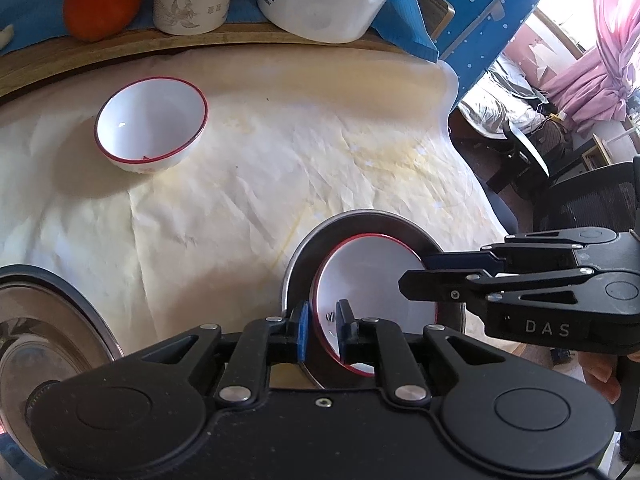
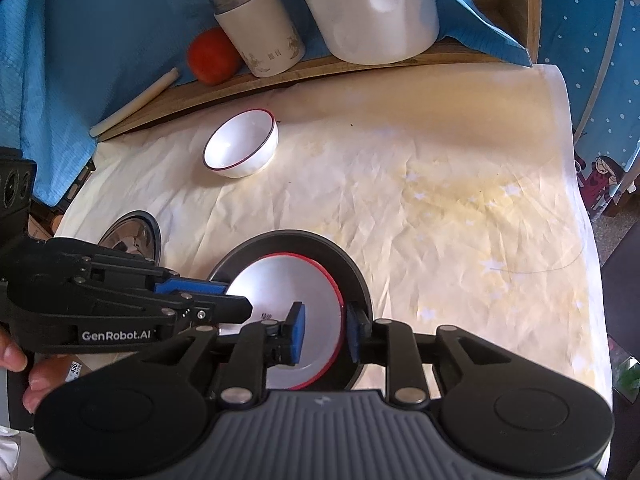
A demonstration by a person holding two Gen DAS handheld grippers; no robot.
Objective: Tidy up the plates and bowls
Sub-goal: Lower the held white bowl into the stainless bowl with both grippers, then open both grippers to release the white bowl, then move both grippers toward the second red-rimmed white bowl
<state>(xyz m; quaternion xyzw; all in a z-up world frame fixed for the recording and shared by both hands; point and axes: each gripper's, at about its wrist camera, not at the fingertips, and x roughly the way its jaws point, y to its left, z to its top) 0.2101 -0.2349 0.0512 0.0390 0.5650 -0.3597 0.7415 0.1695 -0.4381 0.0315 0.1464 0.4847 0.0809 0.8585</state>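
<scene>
Left wrist view: two red-rimmed bowls are counted, one (image 1: 376,300) nested in a steel plate (image 1: 304,256) between the slightly parted left claw (image 1: 326,330) and right claw (image 2: 326,332), the other (image 1: 152,124) far ahead; two plates are seen.

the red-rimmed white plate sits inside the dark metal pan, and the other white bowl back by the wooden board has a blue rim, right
Not quite: the rim of the white bowl near the wooden board is red, not blue, as the left wrist view shows. The rest holds: the red-rimmed white plate does sit inside the dark metal pan.
</scene>
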